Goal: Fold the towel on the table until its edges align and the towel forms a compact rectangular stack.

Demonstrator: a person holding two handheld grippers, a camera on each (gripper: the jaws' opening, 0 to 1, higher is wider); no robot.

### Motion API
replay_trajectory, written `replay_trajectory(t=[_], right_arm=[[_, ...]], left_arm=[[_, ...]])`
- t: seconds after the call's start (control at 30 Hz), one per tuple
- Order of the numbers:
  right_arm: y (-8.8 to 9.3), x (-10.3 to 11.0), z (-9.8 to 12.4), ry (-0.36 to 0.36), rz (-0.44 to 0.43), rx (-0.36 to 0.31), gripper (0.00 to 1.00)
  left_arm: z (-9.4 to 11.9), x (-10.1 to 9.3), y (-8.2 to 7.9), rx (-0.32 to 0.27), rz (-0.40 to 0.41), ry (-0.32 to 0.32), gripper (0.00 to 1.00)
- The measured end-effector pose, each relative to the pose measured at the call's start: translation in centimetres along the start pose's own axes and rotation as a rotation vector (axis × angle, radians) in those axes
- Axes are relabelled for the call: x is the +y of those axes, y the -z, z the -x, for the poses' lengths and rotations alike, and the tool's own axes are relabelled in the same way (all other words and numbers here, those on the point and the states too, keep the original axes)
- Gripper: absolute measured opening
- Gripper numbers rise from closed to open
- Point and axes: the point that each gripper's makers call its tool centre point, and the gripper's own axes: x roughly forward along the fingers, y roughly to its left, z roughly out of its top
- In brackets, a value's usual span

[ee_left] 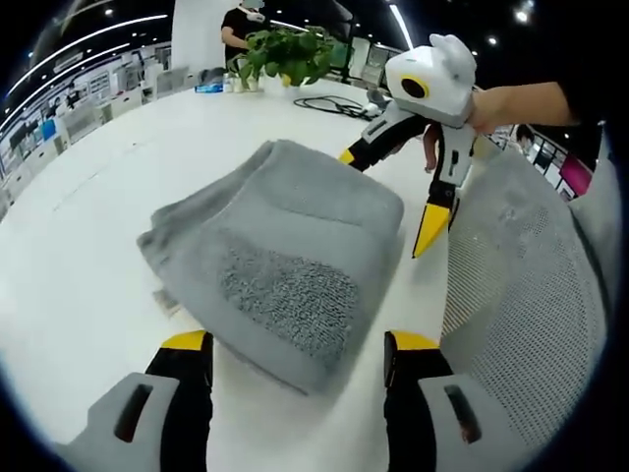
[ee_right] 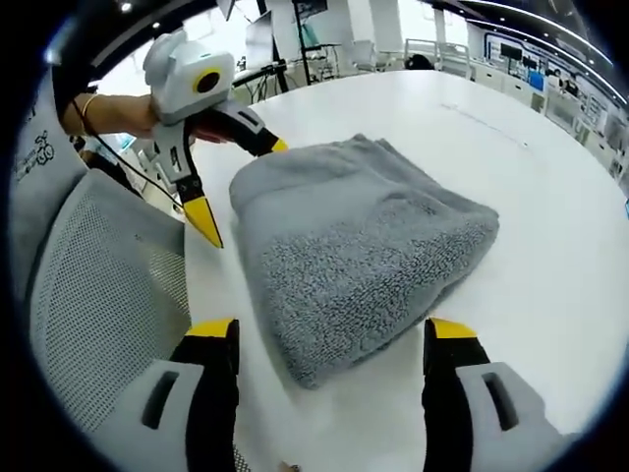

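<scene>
A grey towel (ee_left: 285, 246) lies folded into a thick, roughly rectangular stack on the white round table (ee_left: 88, 216). My left gripper (ee_left: 300, 346) is open, and the towel's near edge reaches in between its yellow-tipped jaws. Across the towel my right gripper (ee_left: 389, 192) hangs open in a person's hand, one tip at the towel's far edge. In the right gripper view the towel (ee_right: 364, 246) lies just ahead of my open right gripper (ee_right: 329, 331). My left gripper (ee_right: 244, 187) stands open at the towel's far left corner.
A grey mesh chair back (ee_left: 521, 295) stands against the table edge, also visible as the chair back (ee_right: 98, 295). Far across the table are a potted plant (ee_left: 285, 54), black cables (ee_left: 334, 103) and a standing person (ee_left: 241, 25). Bare table (ee_right: 541, 197) surrounds the towel.
</scene>
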Motion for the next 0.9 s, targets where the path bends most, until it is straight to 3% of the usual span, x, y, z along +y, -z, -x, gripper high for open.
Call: replay_trajectory(t=[0.2, 0.47, 0.9], right_arm=[[-0.1, -0.7, -0.4, 0.031, -0.006, -0.018, 0.69], [-0.1, -1.0, -0.7, 0.056, 0.019, -0.013, 0.63], [-0.2, -2.1, -1.5, 0.081, 0.025, -0.012, 0.61]], left_arm=[[-0.3, -0.4, 0.0, 0.002, -0.007, 0.021, 0.65], [-0.3, 0.8, 0.1, -0.008, -0.014, -0.018, 0.49], [-0.8, 1.7, -0.3, -0.001, -0.027, -0.023, 0.47]])
